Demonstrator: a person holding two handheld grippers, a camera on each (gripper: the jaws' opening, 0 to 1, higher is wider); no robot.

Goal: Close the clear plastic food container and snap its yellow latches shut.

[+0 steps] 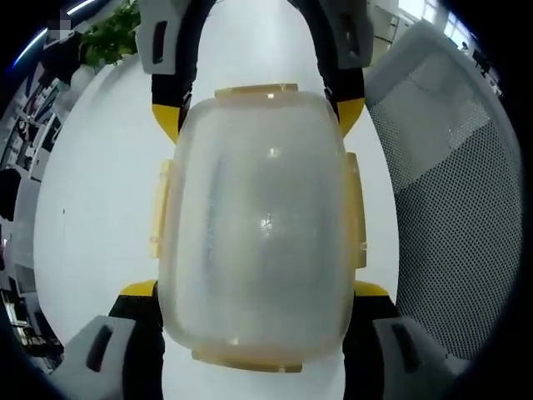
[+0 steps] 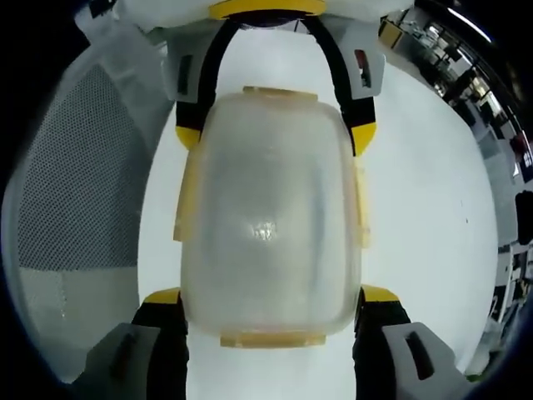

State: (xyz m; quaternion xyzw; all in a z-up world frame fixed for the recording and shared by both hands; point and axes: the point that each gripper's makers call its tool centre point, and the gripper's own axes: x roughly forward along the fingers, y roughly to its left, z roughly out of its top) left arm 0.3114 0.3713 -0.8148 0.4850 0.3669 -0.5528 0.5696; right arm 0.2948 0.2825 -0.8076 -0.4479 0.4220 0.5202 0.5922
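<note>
The clear container (image 1: 258,233), yellow latches (image 1: 356,208) at its 3 and 9 o'clock sides, sits pinched between the left gripper (image 1: 256,292) jaws and the right gripper (image 2: 271,296) jaws above the white table (image 1: 92,225).

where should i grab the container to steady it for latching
Grip the container across its two short ends, one gripper from each end, as both sets of jaws already straddle it. That leaves the long-side yellow latches exposed. The domed, slick-looking top probably offers no good purchase.
</note>
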